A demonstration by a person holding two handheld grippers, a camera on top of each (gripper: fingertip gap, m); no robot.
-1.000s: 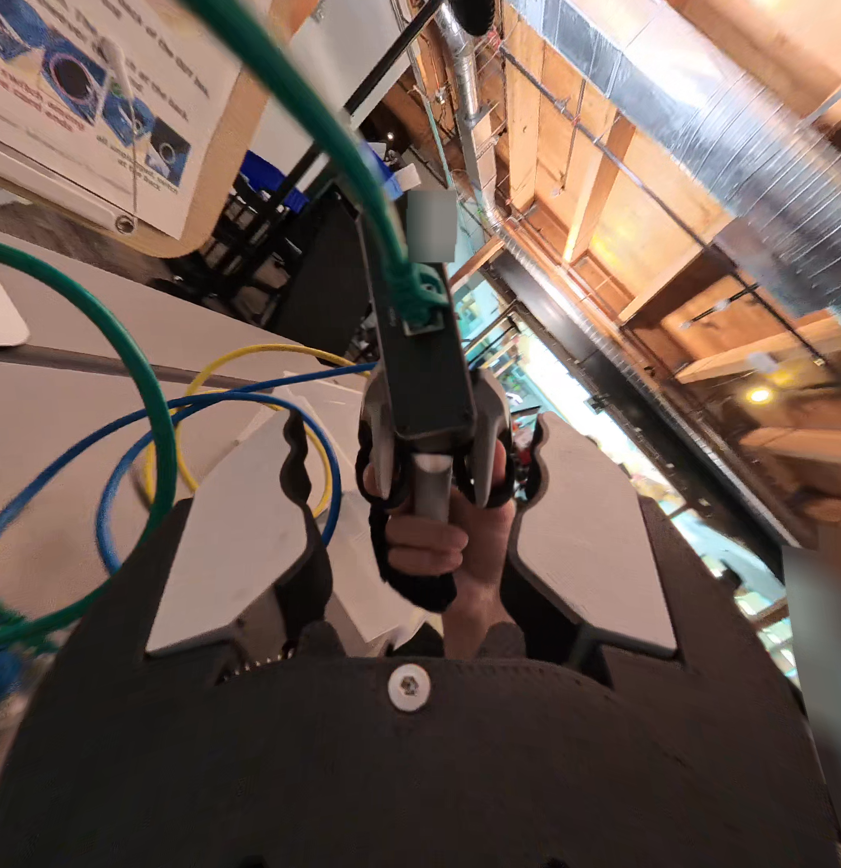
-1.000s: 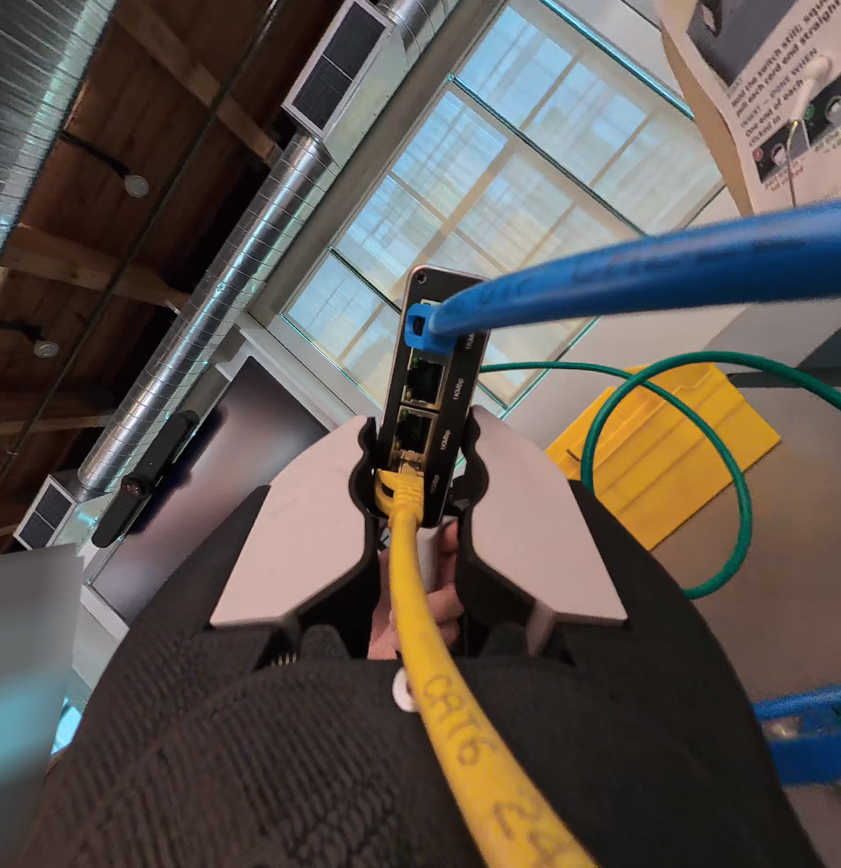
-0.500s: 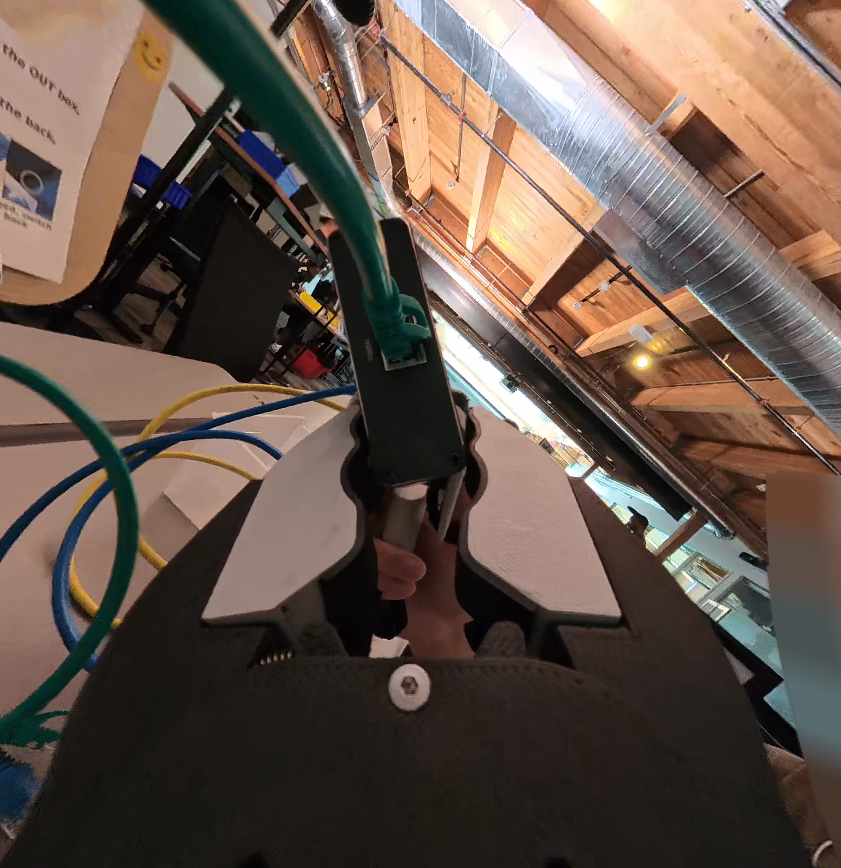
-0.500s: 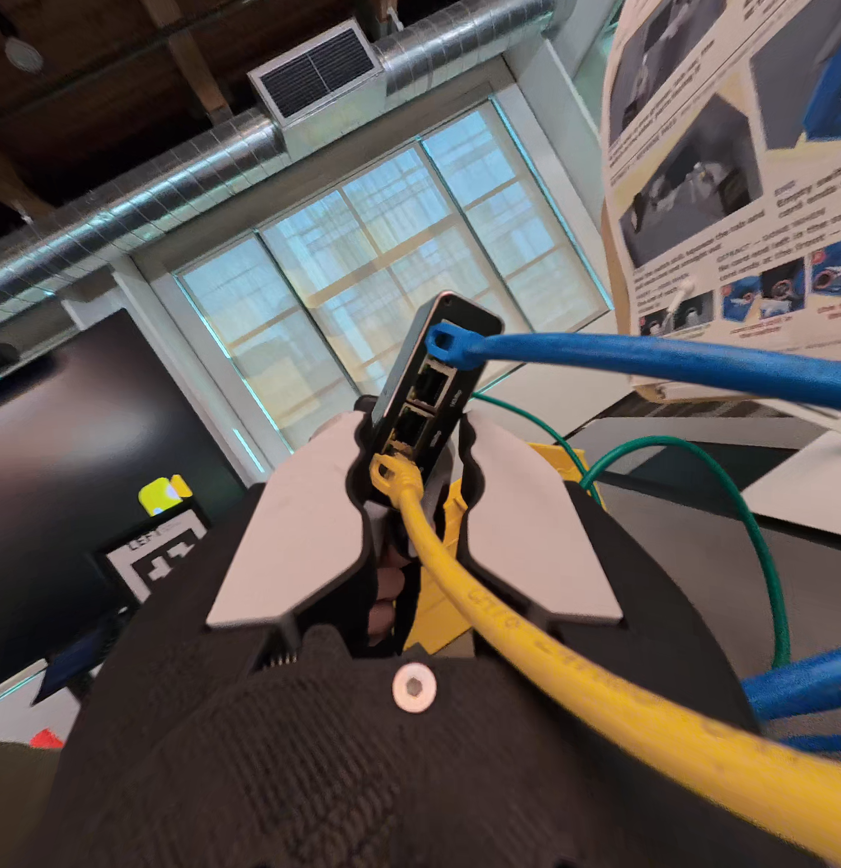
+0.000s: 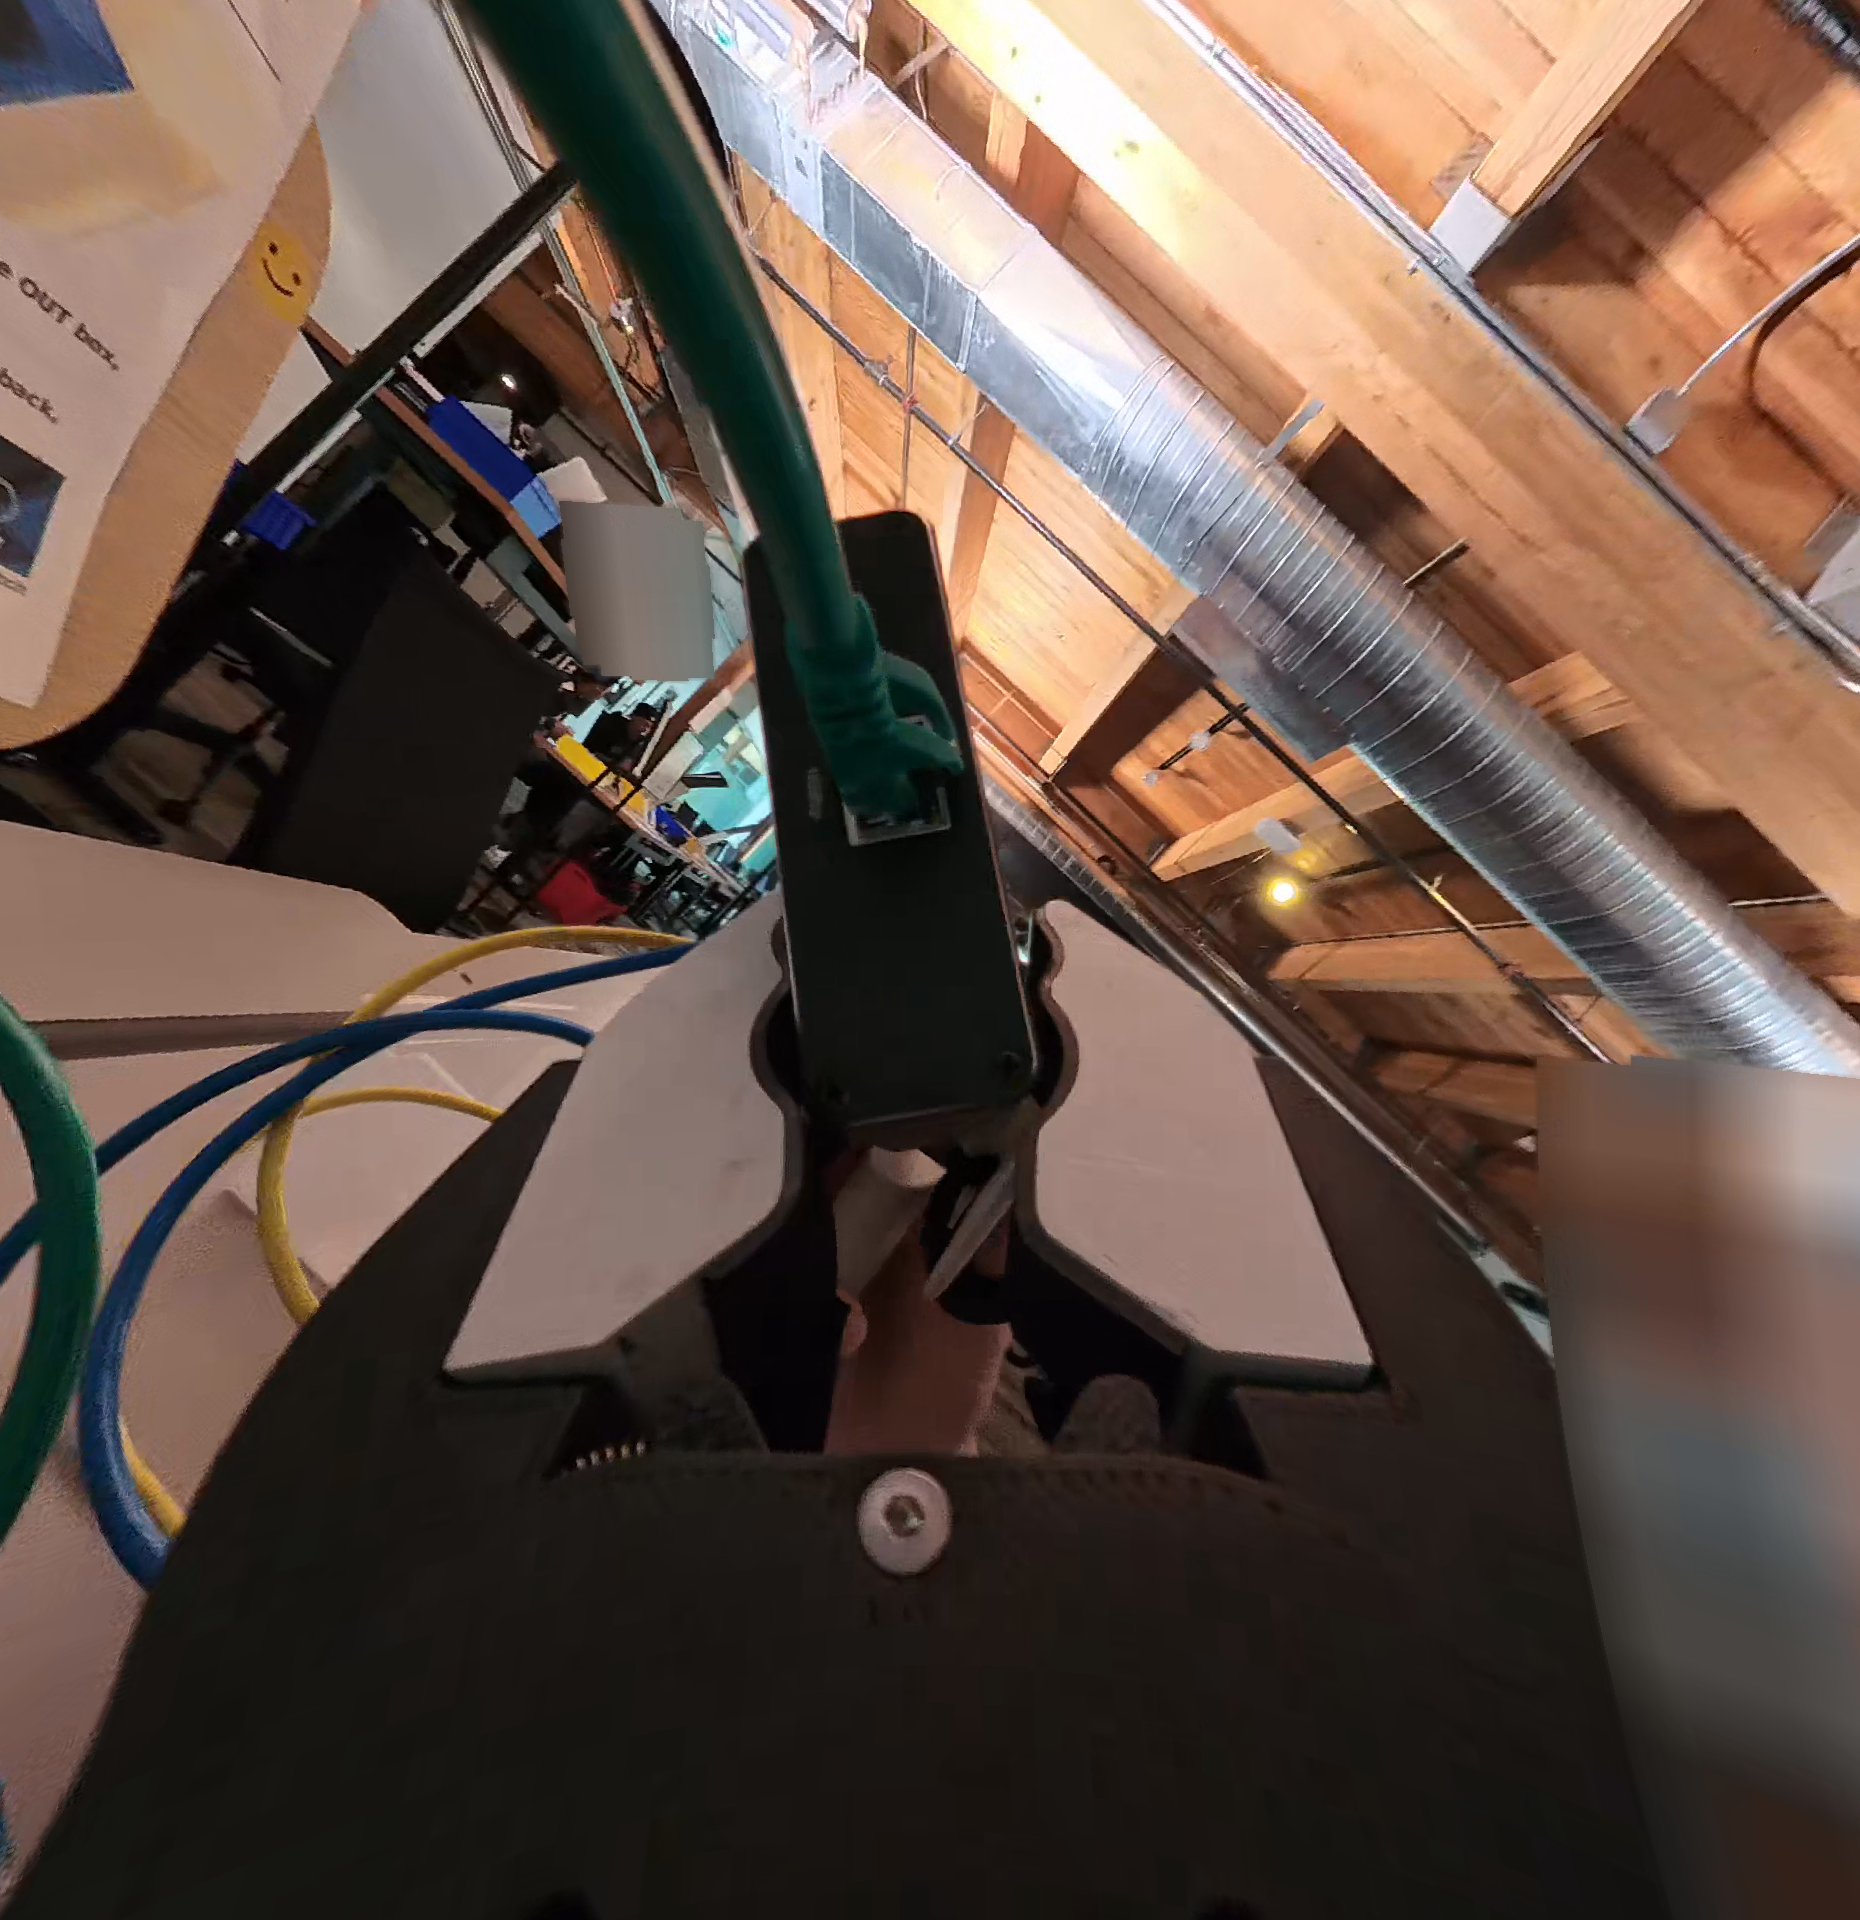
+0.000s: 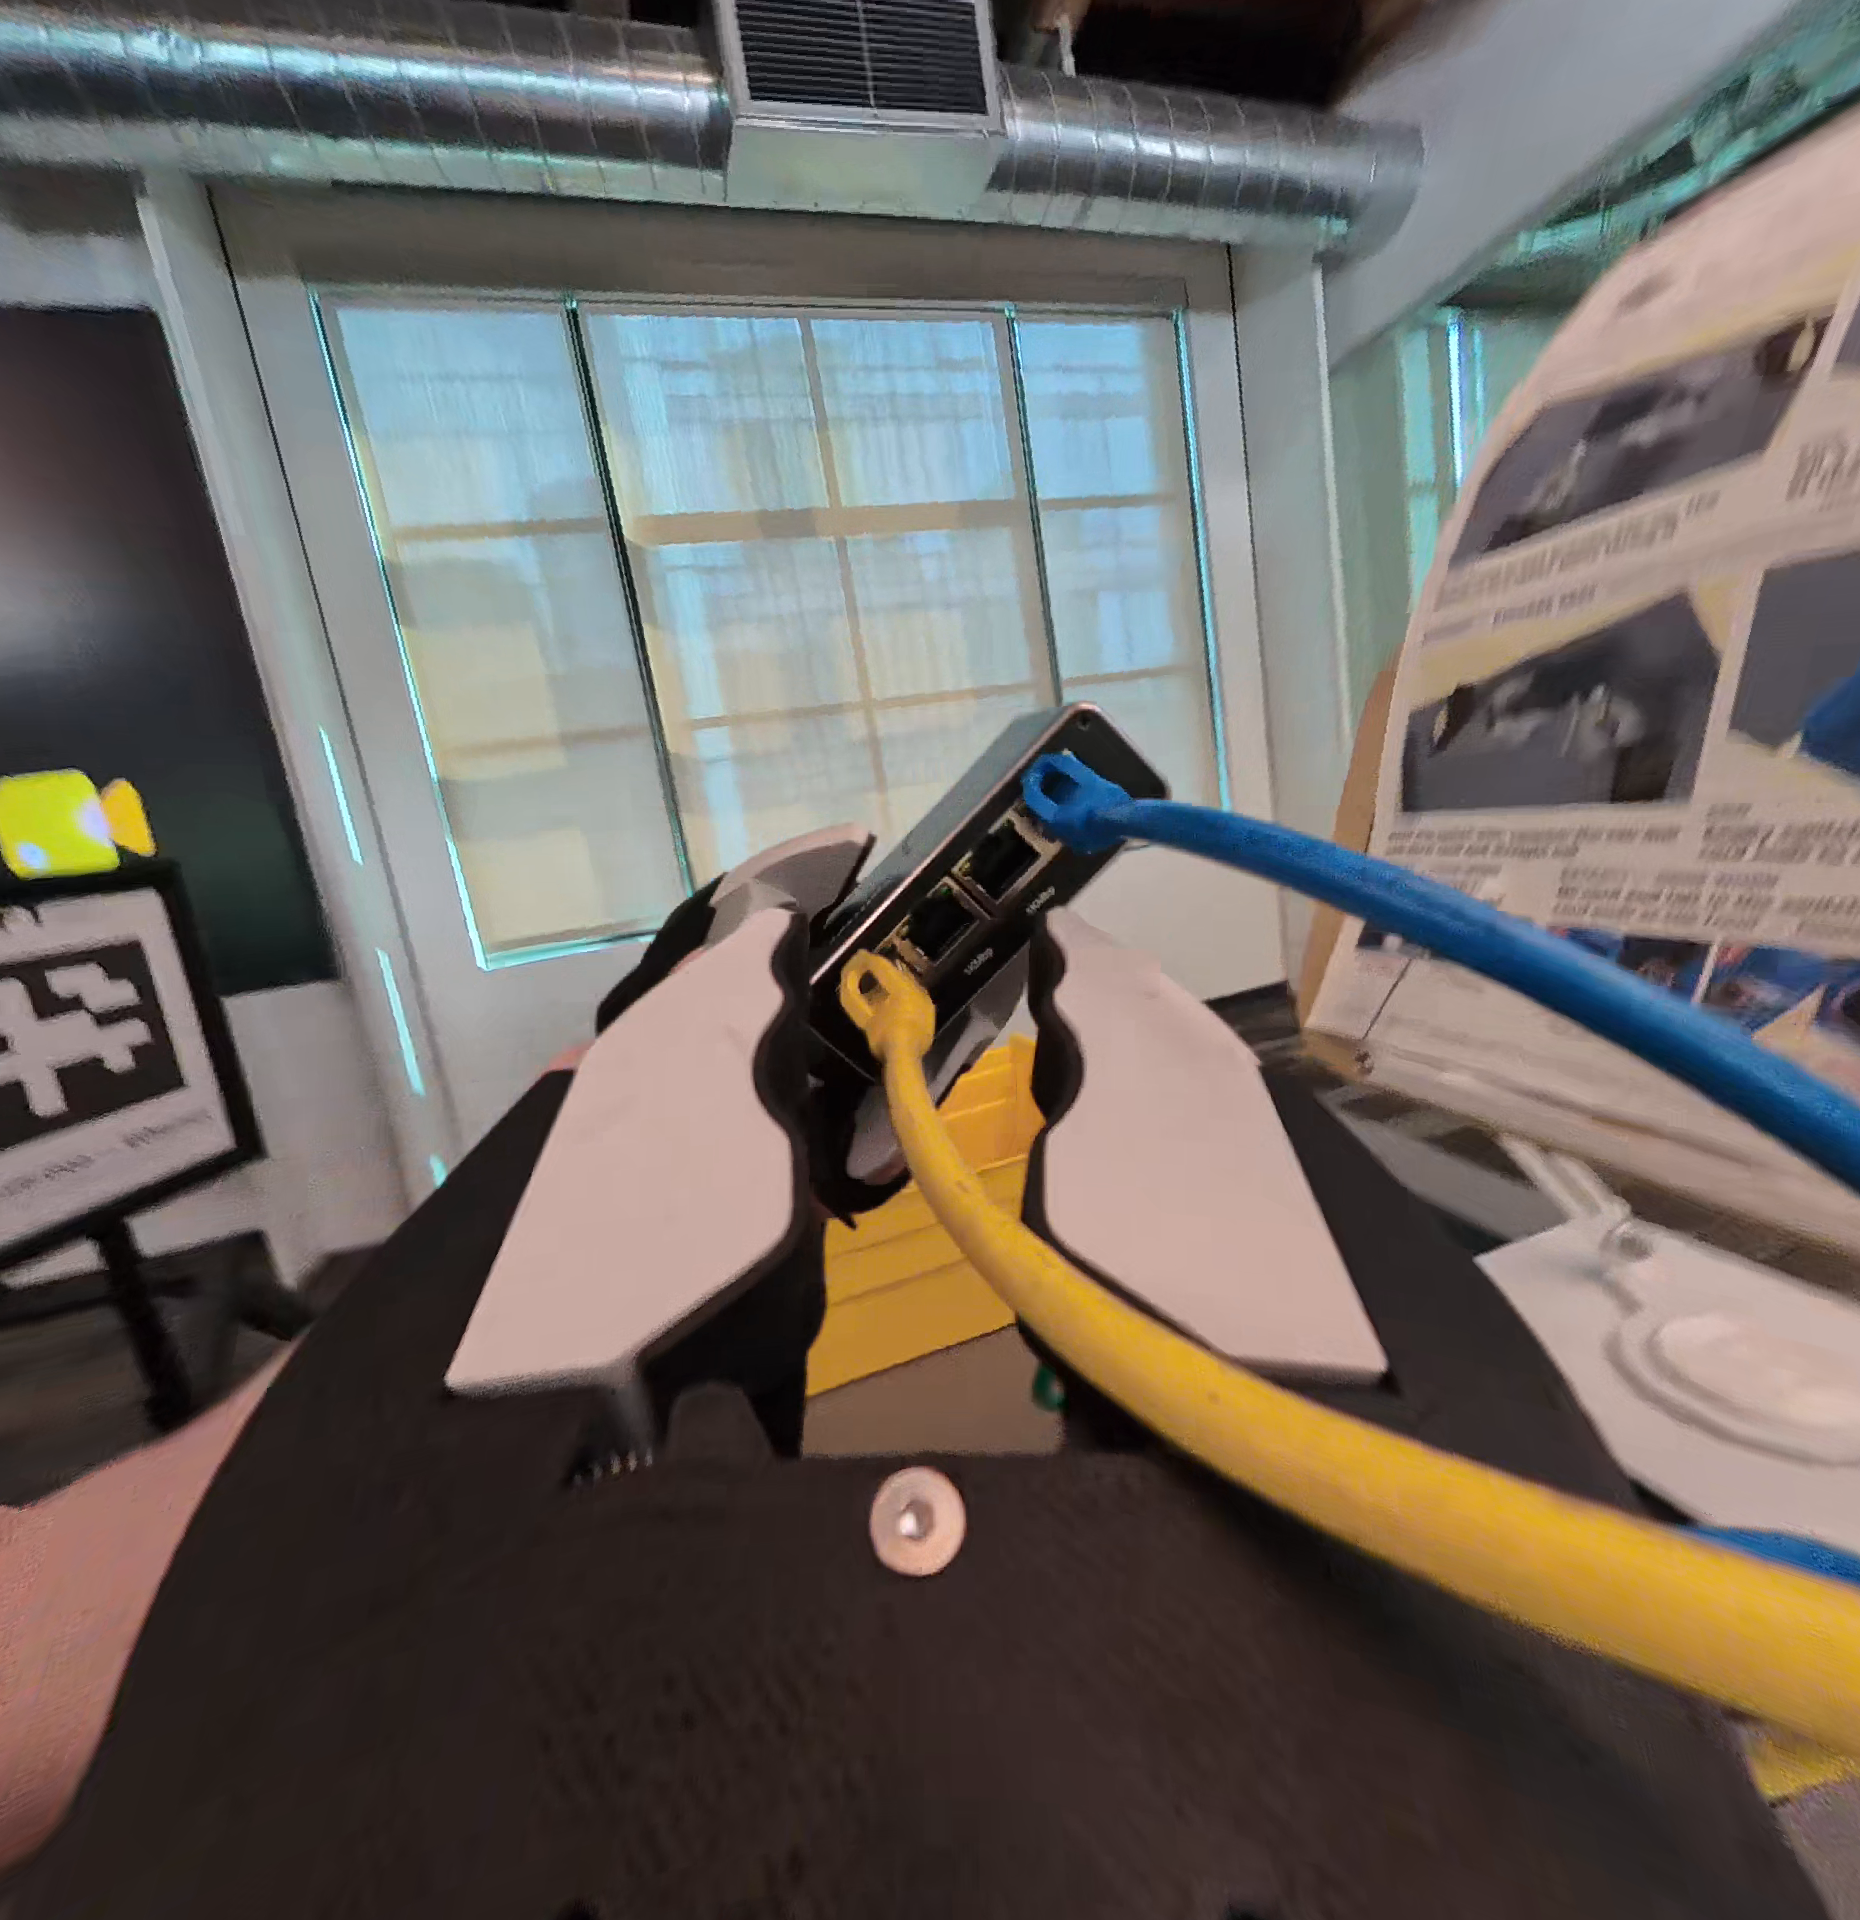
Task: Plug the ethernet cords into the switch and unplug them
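Note:
The black switch point(image 5: 905, 966) stands between my left gripper's point(image 5: 905, 1029) fingers, which are shut on its lower end. A green cord point(image 5: 697, 260) is plugged into its upper port. The right gripper's fingers and a hand show just below the switch. In the right wrist view the switch point(image 6: 936, 821) lies tilted between my right gripper's point(image 6: 921, 966) fingers, which are shut on it. A yellow cord point(image 6: 1009, 1226) is plugged into the port nearest me and a blue cord point(image 6: 1425, 914) into the farthest. Two ports between them are empty. A left gripper finger point(image 6: 791, 862) shows behind the switch.
Loops of blue cord point(image 5: 115, 1351) and yellow cord point(image 5: 282, 1195) lie on the white table point(image 5: 126, 935). A yellow bin point(image 6: 926, 1247) sits under the switch. A poster board point(image 6: 1632, 727) stands on the right and a marker sign point(image 6: 74, 1039) on the left. The grippers are tip to tip, or close to it.
My left gripper was open around the switch and has shut on it. The right wrist view has swung down from the ceiling to the window, and the switch now tilts to the right.

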